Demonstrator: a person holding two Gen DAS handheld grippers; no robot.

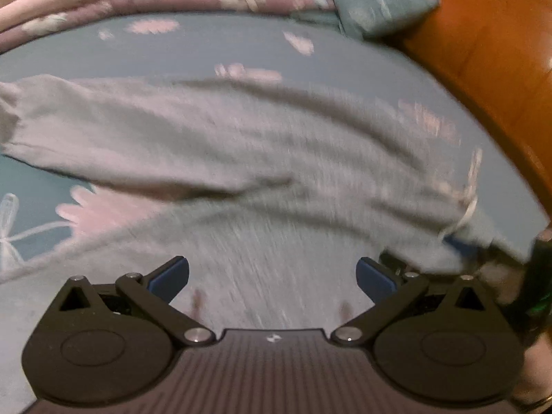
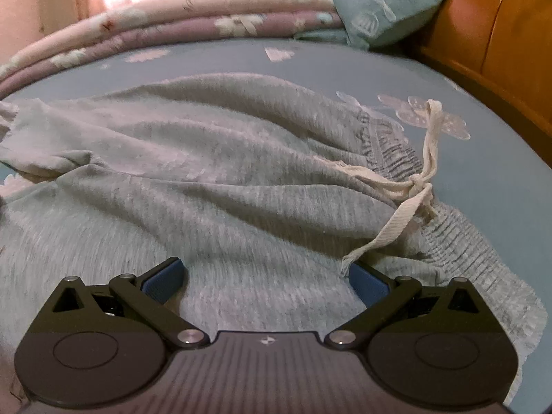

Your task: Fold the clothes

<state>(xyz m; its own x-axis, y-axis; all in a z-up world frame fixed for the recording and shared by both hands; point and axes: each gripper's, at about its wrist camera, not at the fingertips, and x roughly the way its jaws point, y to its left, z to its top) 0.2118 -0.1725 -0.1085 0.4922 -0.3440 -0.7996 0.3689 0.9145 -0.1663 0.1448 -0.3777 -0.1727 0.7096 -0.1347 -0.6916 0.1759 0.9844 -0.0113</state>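
Grey sweatpants [image 2: 214, 179] lie rumpled on blue bedsheet [image 2: 490, 158], spreading ahead of & under both sets of jaws. R gripper [image 2: 265, 281]: jaws wide apart, nothing held; white drawstring [image 2: 410, 203] end touches its right-hand finger, elastic waistband [image 2: 459, 238] just beyond to the right. L gripper [image 1: 272, 281]: jaws wide too, empty, fabric between & below them; view blurred. Folded quilts [image 2: 193, 17] & pillow [image 2: 383, 7] far ahead.
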